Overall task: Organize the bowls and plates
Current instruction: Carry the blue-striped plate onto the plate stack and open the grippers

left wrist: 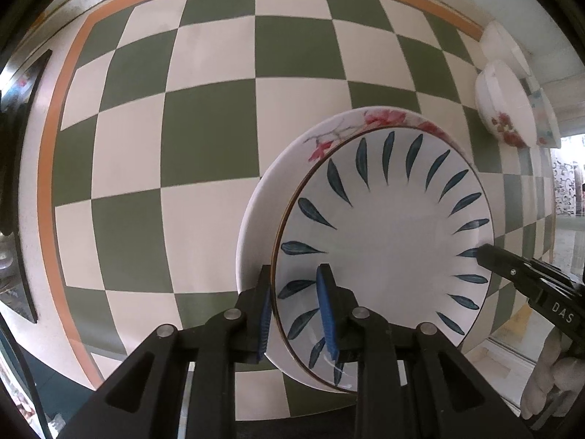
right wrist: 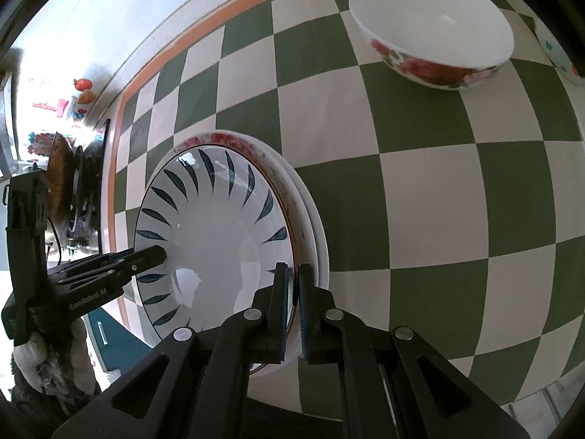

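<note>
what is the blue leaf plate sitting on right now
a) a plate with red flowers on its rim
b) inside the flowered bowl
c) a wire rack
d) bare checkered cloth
a: the blue leaf plate lies on top of a plate with red flowers on its rim, whose edge shows past it, while the left gripper and right gripper each clamp the leaf plate's rim.

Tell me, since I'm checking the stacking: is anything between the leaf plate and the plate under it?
Nothing visible. The leaf plate sits on the flowered plate, offset to one side. Both tools, left and right, clamp its rim. The bowl stands apart.
</note>
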`<action>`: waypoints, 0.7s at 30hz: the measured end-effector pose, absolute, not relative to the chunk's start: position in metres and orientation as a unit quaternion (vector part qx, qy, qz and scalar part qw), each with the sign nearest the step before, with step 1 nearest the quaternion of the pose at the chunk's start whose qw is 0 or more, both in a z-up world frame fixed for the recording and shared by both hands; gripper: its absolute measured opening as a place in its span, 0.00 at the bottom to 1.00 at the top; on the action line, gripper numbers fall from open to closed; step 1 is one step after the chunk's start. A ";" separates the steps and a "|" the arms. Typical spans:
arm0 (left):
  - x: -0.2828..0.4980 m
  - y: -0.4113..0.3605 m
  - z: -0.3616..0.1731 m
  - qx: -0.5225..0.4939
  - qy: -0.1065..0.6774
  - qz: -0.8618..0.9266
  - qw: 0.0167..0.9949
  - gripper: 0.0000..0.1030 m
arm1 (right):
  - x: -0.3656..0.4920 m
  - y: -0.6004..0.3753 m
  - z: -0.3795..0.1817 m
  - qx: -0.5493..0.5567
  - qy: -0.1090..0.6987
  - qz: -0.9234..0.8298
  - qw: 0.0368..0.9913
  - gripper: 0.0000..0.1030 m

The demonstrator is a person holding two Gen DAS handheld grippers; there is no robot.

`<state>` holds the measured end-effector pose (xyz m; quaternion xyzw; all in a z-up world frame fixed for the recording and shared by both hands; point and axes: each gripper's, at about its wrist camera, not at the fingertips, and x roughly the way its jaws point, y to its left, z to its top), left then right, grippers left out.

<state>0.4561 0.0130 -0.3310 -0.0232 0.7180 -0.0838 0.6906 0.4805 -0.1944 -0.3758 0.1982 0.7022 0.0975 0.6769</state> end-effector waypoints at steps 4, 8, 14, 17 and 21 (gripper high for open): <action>0.456 0.008 -0.331 -0.023 0.716 -0.076 0.694 0.21 | 0.484 -0.192 -0.376 0.194 0.700 0.098 0.680 0.07; 0.456 0.009 -0.330 -0.030 0.716 -0.067 0.695 0.20 | 0.487 -0.190 -0.377 0.191 0.701 0.100 0.680 0.08; 0.450 0.011 -0.329 -0.041 0.714 -0.048 0.697 0.22 | 0.491 -0.192 -0.380 0.197 0.708 0.107 0.670 0.11; 0.447 0.016 -0.328 -0.056 0.716 -0.041 0.695 0.22 | 0.494 -0.190 -0.379 0.191 0.711 0.113 0.667 0.15; 0.444 0.024 -0.331 -0.075 0.715 -0.035 0.694 0.22 | 0.496 -0.185 -0.377 0.179 0.711 0.110 0.671 0.18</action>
